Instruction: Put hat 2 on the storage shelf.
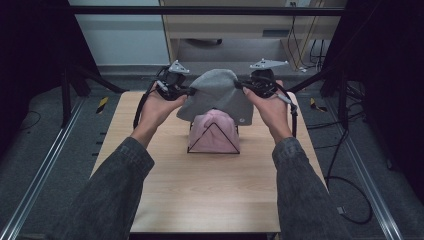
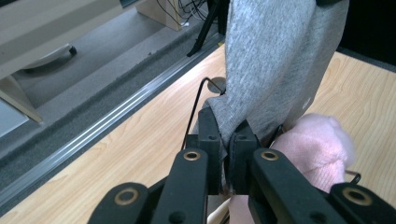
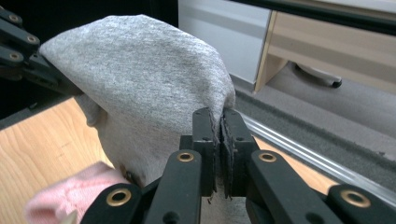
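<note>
We are pinching opposite edges of the grey knit beanie [image 1: 216, 95] with the left gripper [image 1: 189, 91] at nine o'clock and the right gripper [image 1: 240, 86] at three, both clamped on fabric, spreading it above the pink hat [image 1: 214, 131] on its wire stand [image 1: 190, 145], apparently to pull it over.

A pale wooden worktop [image 1: 210, 190] stands on grey carpet [image 1: 60, 130]. Metal floor rails [image 1: 37, 175] flank it; beyond stands light wooden furniture [image 1: 225, 25], with black cables [image 1: 350, 190] trailing right.
</note>
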The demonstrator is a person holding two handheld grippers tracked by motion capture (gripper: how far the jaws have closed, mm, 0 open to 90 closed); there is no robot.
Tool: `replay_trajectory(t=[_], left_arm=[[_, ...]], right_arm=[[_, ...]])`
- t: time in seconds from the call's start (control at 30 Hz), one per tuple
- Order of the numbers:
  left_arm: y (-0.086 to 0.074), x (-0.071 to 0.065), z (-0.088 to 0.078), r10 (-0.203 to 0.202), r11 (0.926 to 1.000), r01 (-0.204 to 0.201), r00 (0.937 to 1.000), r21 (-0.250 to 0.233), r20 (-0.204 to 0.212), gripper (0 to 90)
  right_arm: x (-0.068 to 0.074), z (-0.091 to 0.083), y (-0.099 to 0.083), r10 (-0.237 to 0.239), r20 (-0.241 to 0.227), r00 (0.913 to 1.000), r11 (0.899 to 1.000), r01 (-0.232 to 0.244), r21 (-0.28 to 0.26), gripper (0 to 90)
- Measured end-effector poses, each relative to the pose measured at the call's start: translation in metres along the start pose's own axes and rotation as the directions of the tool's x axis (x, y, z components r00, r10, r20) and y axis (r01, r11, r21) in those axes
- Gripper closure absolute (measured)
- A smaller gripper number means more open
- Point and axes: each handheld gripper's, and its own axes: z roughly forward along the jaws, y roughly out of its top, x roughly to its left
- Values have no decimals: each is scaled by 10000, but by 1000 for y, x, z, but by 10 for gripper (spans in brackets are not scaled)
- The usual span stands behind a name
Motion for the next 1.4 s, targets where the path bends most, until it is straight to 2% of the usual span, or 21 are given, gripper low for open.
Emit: replay_trajectory(t=[0.2, 0.43, 0.67, 0.97, 1.3, 1.4], left_arm=[[-10, 2, 6, -60, 9998, 59, 10000, 204, 32, 869], [-23, 0, 17, -30, 9986, 24, 9999, 522, 111, 870], [-45, 0, 33, -281, 9952, 260, 9994, 945, 208, 871], [-59, -5, 45, -380, 9898, 352, 9991, 1378, 179, 871], [-69, -5, 49, -834, 9874, 798, 9963, 1369, 203, 870], [-71, -6, 51, -776, 9867, 743, 9968, 1449, 171, 870]], right_arm=[[2, 6, -9, 6, -37, 10000, 9997, -5, 229, 858], [3, 17, -27, 24, -102, 9999, 9975, -17, 700, 857], [6, 27, -45, 20, -184, 9998, 9935, 1, 1135, 857], [7, 32, -60, 155, -123, 9998, 9889, -135, 1478, 857], [11, 37, -70, 321, -156, 9994, 9869, -292, 1587, 854], [11, 37, -72, 398, -146, 9991, 9862, -369, 1616, 853]])
